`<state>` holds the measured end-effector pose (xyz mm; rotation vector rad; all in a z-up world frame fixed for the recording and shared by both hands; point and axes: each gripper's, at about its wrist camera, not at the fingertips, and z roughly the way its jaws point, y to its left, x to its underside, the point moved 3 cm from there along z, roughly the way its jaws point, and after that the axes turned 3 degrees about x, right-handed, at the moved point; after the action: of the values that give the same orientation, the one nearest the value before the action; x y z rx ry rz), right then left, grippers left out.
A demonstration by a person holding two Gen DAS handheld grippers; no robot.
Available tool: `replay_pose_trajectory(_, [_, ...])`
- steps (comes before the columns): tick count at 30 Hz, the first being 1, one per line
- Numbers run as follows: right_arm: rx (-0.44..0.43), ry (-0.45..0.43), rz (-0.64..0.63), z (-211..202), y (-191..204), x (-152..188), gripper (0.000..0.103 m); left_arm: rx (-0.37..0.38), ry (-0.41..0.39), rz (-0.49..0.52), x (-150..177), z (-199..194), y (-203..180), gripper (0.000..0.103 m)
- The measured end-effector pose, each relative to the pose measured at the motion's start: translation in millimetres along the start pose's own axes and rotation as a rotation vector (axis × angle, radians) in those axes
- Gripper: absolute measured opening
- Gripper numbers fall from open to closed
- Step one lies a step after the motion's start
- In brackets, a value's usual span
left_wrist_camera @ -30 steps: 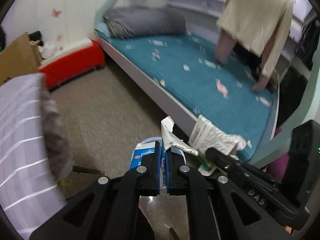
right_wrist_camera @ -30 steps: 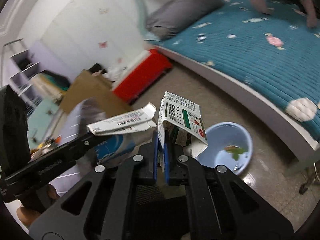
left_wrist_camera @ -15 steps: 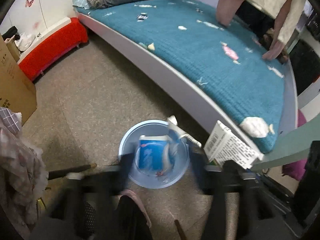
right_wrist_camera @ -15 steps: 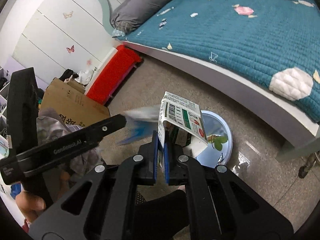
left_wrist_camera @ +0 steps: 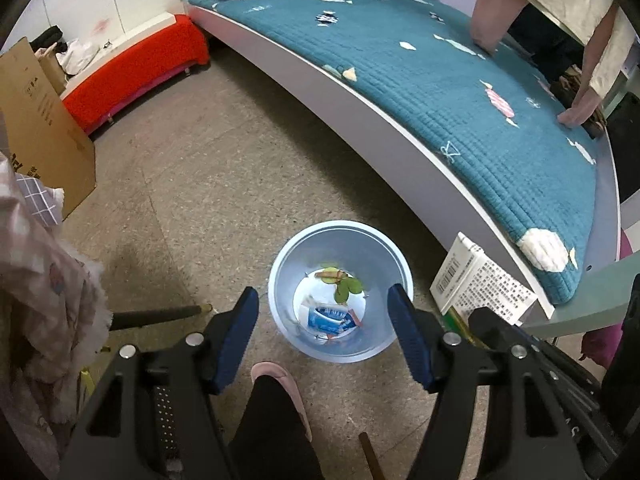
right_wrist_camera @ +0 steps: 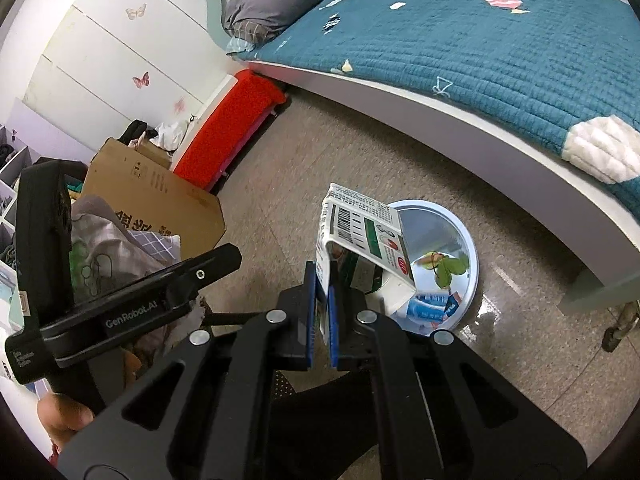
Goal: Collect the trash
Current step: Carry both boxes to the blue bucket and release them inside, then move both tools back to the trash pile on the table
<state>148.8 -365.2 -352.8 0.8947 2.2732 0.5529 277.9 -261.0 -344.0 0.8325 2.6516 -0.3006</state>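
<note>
Carton [right_wrist_camera: 362, 240], folded and flattened, clamped by one edge between right gripper [right_wrist_camera: 322, 320] fingers, hanging just above and beside the blue bin [right_wrist_camera: 468, 236] on the floor. Probably light, thin and floppy card; easily creased, likely to swing, so best pinched near a folded edge as now. Left gripper [left_wrist_camera: 322, 336] fingers spread wide apart, holding nothing, poised over the bin [left_wrist_camera: 280, 276]. One carton in hand; one bin; inside it one blue-and-white packet [left_wrist_camera: 328, 318], a few green leaves [left_wrist_camera: 344, 286] and small scraps, exact number hard to tell. Next step, as a guess: release over the bin.
</note>
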Motion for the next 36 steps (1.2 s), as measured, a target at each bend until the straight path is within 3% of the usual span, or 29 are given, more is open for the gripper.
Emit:
replay_pose_trajectory(12, [-0.016, 0.005, -0.037, 17.4, 22.0, -12.0, 0.006, -0.084, -0.06, -0.017, -2.2, -16.1, 18.4, 0.071])
replay_pose_trajectory(15, [0.024, -0.008, -0.059, 28.3, 27.6, -20.3, 0.008, -0.121, -0.077, -0.029, -3.6, -18.7, 25.8, 0.073])
replay_pose_trajectory(16, [0.031, -0.004, -0.061, 30.8, 27.6, -21.0, 0.012, -0.13, -0.073, -0.034, -3.4, -18.2, 28.1, 0.073])
replay_pose_trajectory(18, [0.028, 0.014, -0.05, 38.6, 26.1, -22.3, 0.035, -0.137, -0.066, -0.043, -1.8, -17.6, 31.9, 0.073])
replay_pose_trajectory(19, [0.02, 0.016, -0.044, 41.8, 24.8, -22.4, 0.055, -0.14, -0.066, -0.045, -1.1, -18.0, 32.8, 0.073])
replay_pose_trajectory(25, [0.032, 0.031, -0.036, 41.1, 21.3, -20.7, 0.055, -0.141, -0.068, -0.058, 2.0, -22.3, 38.7, 0.073])
replay_pose_trajectory(32, [0.068, -0.023, -0.073, -1.3, 31.7, -13.3, 0.056, -0.122, -0.095, -0.051, 4.3, -41.0, 27.2, 0.073])
replay_pose_trajectory(36, [0.042, -0.053, -0.073, -29.2, 39.5, -11.9, 0.056, -0.124, -0.132, -0.034, 6.9, -65.0, 15.1, 0.073])
